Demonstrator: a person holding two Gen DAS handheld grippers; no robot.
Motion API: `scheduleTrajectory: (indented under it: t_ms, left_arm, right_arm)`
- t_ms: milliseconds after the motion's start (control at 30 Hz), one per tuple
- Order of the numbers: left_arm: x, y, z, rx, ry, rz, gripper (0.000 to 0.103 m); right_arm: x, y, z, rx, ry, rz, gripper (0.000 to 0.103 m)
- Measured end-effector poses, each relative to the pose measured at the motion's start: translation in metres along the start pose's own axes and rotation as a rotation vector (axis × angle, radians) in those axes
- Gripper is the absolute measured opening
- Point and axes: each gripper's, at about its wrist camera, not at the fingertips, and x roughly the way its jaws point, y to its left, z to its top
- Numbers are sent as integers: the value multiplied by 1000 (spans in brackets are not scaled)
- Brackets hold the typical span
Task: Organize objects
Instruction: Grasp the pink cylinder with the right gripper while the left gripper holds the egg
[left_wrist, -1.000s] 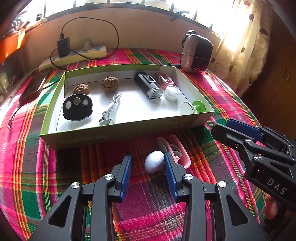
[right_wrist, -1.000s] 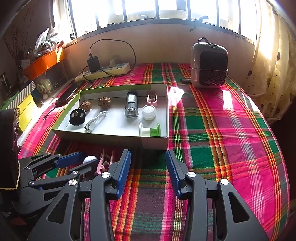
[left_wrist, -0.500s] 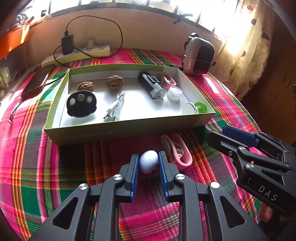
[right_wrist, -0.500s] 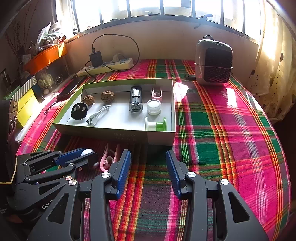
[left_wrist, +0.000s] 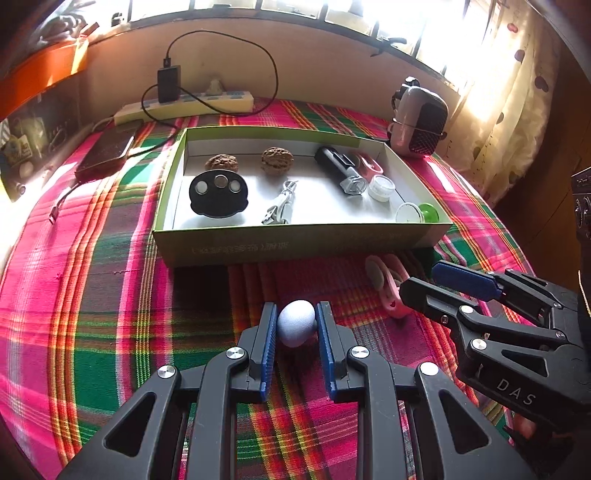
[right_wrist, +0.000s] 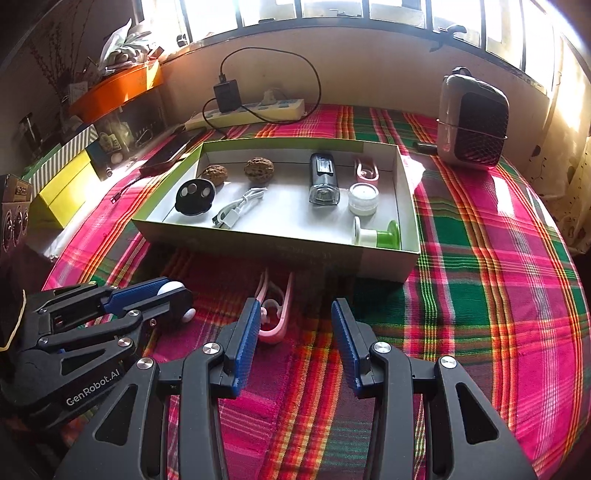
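Your left tool (left_wrist: 295, 325) is clamped on the small white egg-shaped object (left_wrist: 296, 322), its blue pads pressing it from both sides just above the plaid-covered surface (left_wrist: 110, 314). From your right wrist view the same egg (right_wrist: 173, 290) peeks out white between those pads, near the front left of the box. Your right tool (right_wrist: 293, 332) stands with its jaws apart and nothing between them; it hovers low over the cloth, and the pink clip (right_wrist: 275, 314) lies just ahead of its left finger, in front of the box wall. The green-rimmed cardboard box (left_wrist: 295, 242) sits further back on the surface and holds two walnuts (left_wrist: 277, 158), a black round disc (left_wrist: 218, 194), a coiled white cable (left_wrist: 280, 205), a dark cylindrical device (left_wrist: 338, 168), a second pink clip (left_wrist: 369, 164), a small white jar (left_wrist: 382, 186) and a white-and-green spool (left_wrist: 417, 213). A small heater (right_wrist: 471, 122) stands beyond the box on the right.
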Motion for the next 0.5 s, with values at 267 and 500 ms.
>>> scheduleTrajectory:
  t_ms: [267, 500]
  left_arm:
    - [-1, 6, 0, -8, -2, -5, 20]
    - [-1, 5, -1, -7, -3, -11, 20]
  right_arm:
    - [5, 11, 2, -28, 6, 18, 41]
    - [14, 18, 0, -50, 31, 21, 41]
